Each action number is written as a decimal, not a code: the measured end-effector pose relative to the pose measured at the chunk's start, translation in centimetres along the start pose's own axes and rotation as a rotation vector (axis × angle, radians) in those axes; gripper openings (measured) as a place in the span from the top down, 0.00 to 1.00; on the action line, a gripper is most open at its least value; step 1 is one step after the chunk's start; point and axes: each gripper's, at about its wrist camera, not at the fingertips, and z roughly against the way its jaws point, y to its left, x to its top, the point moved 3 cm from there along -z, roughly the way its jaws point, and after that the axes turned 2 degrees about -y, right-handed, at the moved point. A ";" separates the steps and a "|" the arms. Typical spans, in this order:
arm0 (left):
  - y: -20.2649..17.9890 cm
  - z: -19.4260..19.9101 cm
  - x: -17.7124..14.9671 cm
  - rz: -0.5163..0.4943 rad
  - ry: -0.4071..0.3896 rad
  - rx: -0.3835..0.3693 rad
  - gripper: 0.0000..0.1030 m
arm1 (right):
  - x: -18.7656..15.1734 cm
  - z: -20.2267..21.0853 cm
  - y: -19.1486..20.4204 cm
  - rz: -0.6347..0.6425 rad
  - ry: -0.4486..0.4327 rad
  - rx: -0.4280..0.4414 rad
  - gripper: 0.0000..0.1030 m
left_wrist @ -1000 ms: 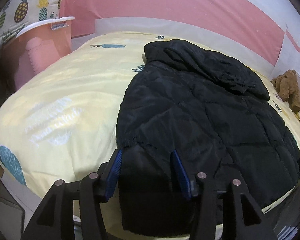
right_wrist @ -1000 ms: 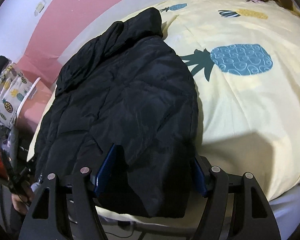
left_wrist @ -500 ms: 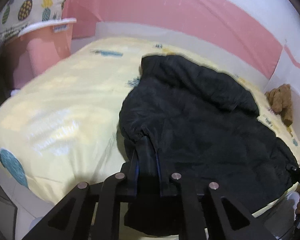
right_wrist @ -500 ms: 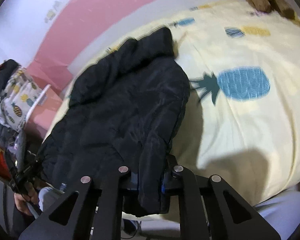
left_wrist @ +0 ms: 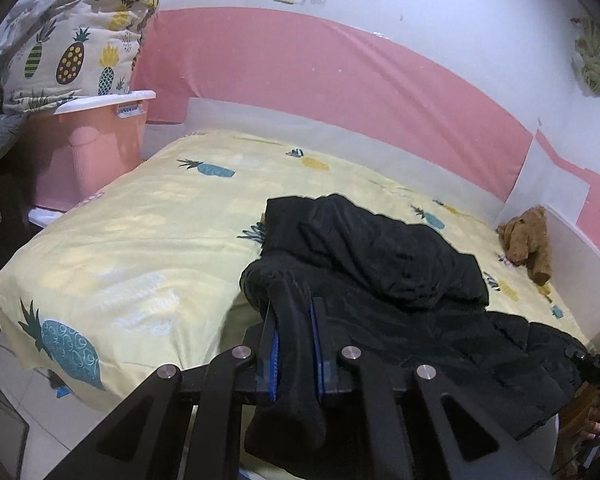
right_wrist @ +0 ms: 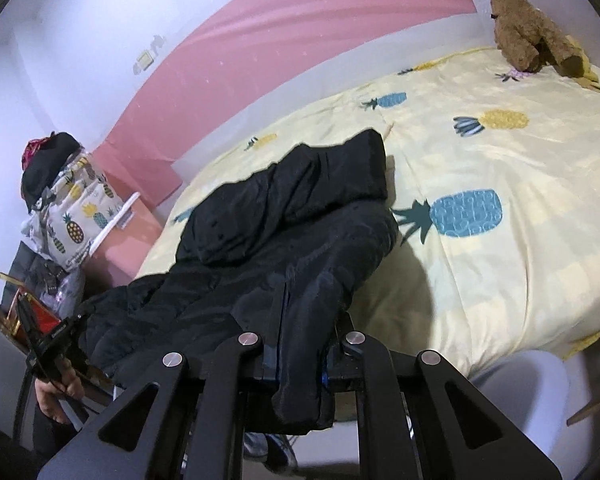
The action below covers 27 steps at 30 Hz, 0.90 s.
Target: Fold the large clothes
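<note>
Left wrist: both grippers [left_wrist: 294,312] [right_wrist: 306,320] clamp black jacket [left_wrist: 380,264] hem w/ bed [left_wrist: 140,240] below.

Pineapple-print bed [left_wrist: 132,248] — black jacket [left_wrist: 380,256] and teddy bear [left_wrist: 528,240] on it.

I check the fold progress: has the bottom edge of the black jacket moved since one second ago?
Yes. The hem of the black jacket, clamped in the left gripper, has lifted off the yellow bedsheet toward the pink wall band.
</note>
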 end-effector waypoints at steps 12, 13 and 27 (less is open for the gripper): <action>-1.6 -5.0 8.5 0.001 -0.097 -0.028 0.88 | 9.7 -3.9 2.3 0.045 -0.143 0.030 0.89; -1.8 -5.8 9.1 0.002 -0.099 -0.029 0.88 | 10.8 -4.8 2.5 0.048 -0.146 0.028 0.89; -1.8 -26.1 16.2 0.005 0.060 0.071 0.87 | 20.5 -22.8 -1.2 0.029 0.030 -0.132 0.87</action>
